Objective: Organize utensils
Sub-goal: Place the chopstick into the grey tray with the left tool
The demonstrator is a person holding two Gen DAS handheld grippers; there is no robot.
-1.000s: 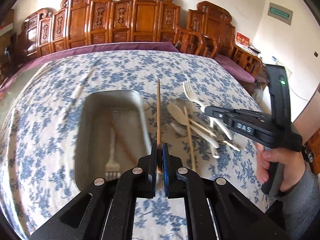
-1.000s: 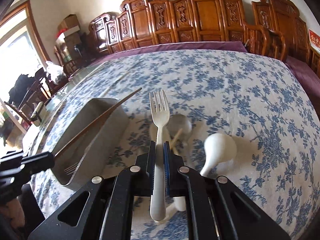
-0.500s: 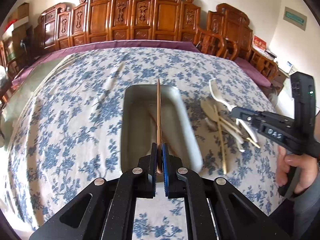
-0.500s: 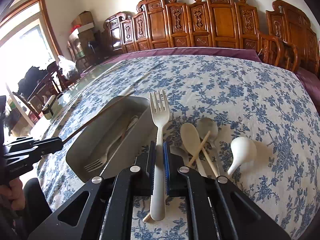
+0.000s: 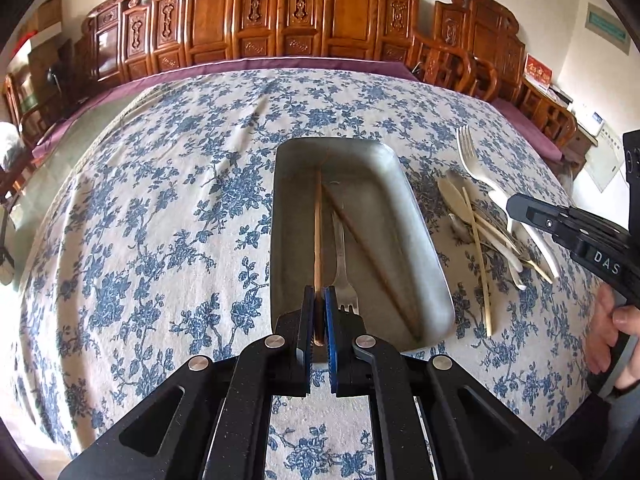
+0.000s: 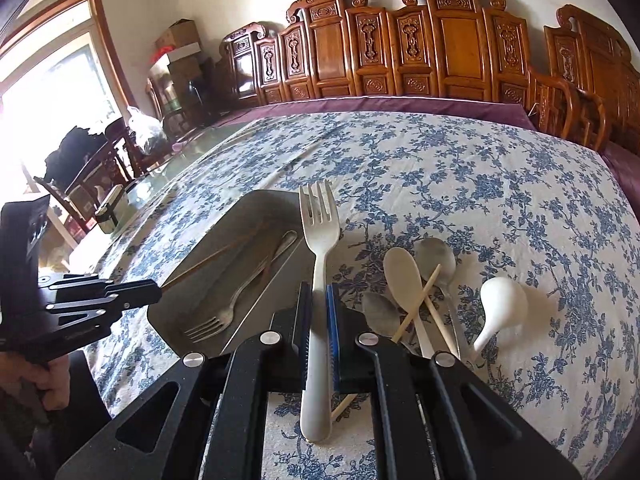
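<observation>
From my left wrist view, the only lettering I could read was "DAS", in pale capitals on the black body of the right hand-held gripper (image 5: 516, 206), out at three o'clock. A green wall sign (image 5: 608, 28) at one o'clock carried writing too small for me to make out, and a red card (image 5: 538, 73) below it on the carved furniture showed gold characters that were blurred. In my right wrist view I found nothing legible; the cardboard boxes (image 6: 178, 42) at eleven o'clock bore no print I could read.
</observation>
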